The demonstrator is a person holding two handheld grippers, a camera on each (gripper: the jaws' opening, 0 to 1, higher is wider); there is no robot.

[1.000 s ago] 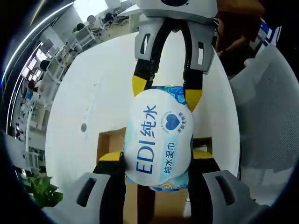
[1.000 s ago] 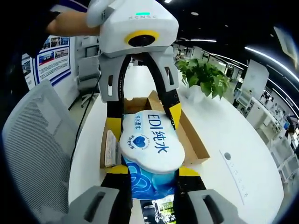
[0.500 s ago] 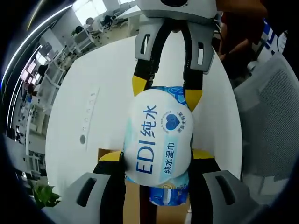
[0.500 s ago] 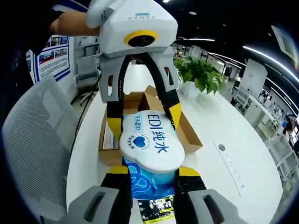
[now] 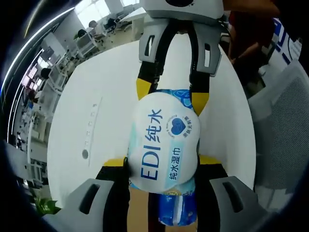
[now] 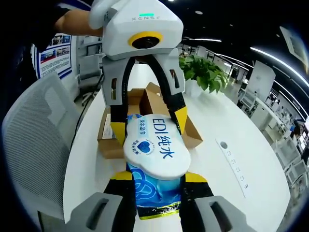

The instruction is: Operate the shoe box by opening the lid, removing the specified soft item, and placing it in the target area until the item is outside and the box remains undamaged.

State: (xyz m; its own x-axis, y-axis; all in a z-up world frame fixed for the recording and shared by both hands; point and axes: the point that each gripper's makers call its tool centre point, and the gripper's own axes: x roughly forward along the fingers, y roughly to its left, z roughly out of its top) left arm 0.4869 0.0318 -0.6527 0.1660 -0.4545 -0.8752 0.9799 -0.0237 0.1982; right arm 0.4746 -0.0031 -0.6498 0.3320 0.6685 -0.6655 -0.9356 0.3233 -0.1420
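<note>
A white and blue wet-wipe pack [image 5: 164,145] printed "EDI" hangs above the white table, held at both ends. My left gripper [image 5: 161,162] is shut on its near end, and my right gripper [image 5: 172,94] comes in from the top, shut on the far end. In the right gripper view the same pack [image 6: 155,147] sits between my right gripper [image 6: 158,176] at the bottom and my left gripper [image 6: 149,123] from above. Behind them the brown cardboard shoe box [image 6: 110,145] stands open on the table, apart from the pack.
The round white table [image 6: 227,179] has an inset socket strip [image 6: 234,166]. A grey mesh chair [image 6: 34,140] stands at its left edge, and a potted plant [image 6: 203,72] stands beyond the box. A person's arm [image 6: 77,21] holds the left gripper.
Both grippers stay shut on the pack and carry it away from the box. The box now lies farther back in the right gripper view and has slid out at the bottom of the left one.
</note>
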